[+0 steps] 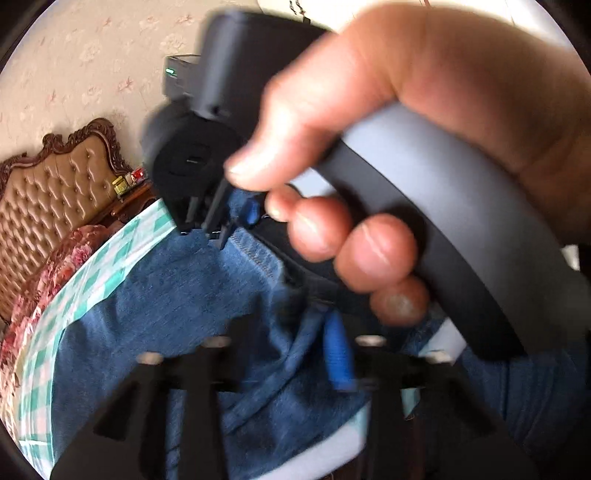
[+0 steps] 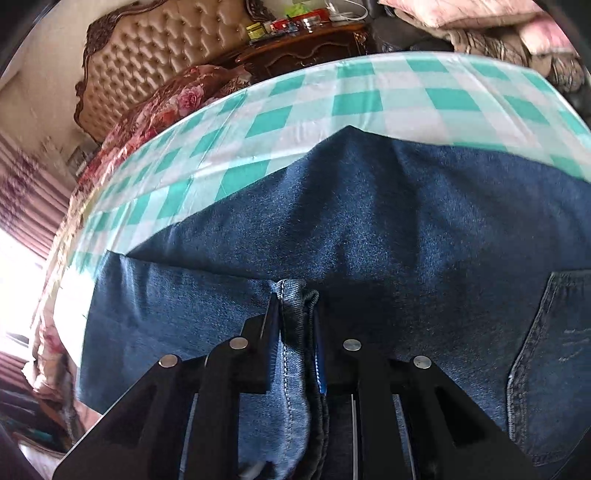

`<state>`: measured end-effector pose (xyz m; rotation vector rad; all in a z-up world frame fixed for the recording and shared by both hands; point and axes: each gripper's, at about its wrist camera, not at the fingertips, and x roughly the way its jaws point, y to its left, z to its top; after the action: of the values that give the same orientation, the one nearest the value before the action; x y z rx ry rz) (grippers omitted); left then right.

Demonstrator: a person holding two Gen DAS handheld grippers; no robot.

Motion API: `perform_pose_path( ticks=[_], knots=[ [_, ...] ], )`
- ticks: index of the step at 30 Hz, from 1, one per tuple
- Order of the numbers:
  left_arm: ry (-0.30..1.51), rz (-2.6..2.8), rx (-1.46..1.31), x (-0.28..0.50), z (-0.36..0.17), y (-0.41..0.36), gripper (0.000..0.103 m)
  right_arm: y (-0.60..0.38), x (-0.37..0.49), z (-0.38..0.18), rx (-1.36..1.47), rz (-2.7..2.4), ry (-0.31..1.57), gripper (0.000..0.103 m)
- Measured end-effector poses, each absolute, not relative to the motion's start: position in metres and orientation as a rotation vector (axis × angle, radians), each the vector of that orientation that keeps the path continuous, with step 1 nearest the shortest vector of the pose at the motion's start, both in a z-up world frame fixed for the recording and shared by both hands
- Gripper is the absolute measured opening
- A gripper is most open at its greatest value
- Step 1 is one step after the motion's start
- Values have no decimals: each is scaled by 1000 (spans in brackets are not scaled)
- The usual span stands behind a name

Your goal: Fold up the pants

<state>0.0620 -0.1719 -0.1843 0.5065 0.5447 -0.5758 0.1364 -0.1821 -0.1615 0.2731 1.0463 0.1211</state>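
Note:
Blue denim pants [image 2: 369, 221] lie on a table with a green-and-white checked cloth [image 2: 295, 107]. A back pocket [image 2: 546, 354] shows at the right. My right gripper [image 2: 295, 306] is shut on a bunched hem of the pants, with the denim pinched between its black fingers [image 2: 271, 314]. In the left wrist view the pants [image 1: 155, 306] spread below. My left gripper [image 1: 295, 325] is shut on a fold of the denim, blurred by motion. The person's hand [image 1: 369, 147] holding the right gripper [image 1: 221, 221] fills the upper right, close in front of my left gripper.
A tufted tan headboard [image 2: 166, 55] and a bed with a floral red cover [image 2: 166, 103] stand beyond the table's far left edge. A dark wooden nightstand [image 2: 306, 44] with small jars is behind. Pillows [image 2: 480, 22] are piled at the far right.

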Motion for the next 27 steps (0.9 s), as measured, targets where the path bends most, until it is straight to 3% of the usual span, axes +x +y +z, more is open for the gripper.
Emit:
perform_pose_path(
  ticks=[1,5,7,8,13,16,27],
  knots=[
    [525,-557,483,58,-177,-158,63,-181,135,-158,249,105,1043,20],
    [467,-364,361,35,-144,-78,63,-176,115,-124,145,-32,914,36],
    [425,-186,348,22,-137,-36,70,-160,92,-103,74,-31,805,73],
    [421,-87,368,16,-140,-15,71,-148,80,-99,52,-13,763,77],
    [519,52,569,10,-175,30,71,-96,60,-135,-99,10,786,74],
    [537,39,631,11,-179,26,71,-96,70,-157,-128,-43,870,64],
    [555,70,777,49,-191,1,71,-101,67,-172,-150,-63,922,66]
  ],
)
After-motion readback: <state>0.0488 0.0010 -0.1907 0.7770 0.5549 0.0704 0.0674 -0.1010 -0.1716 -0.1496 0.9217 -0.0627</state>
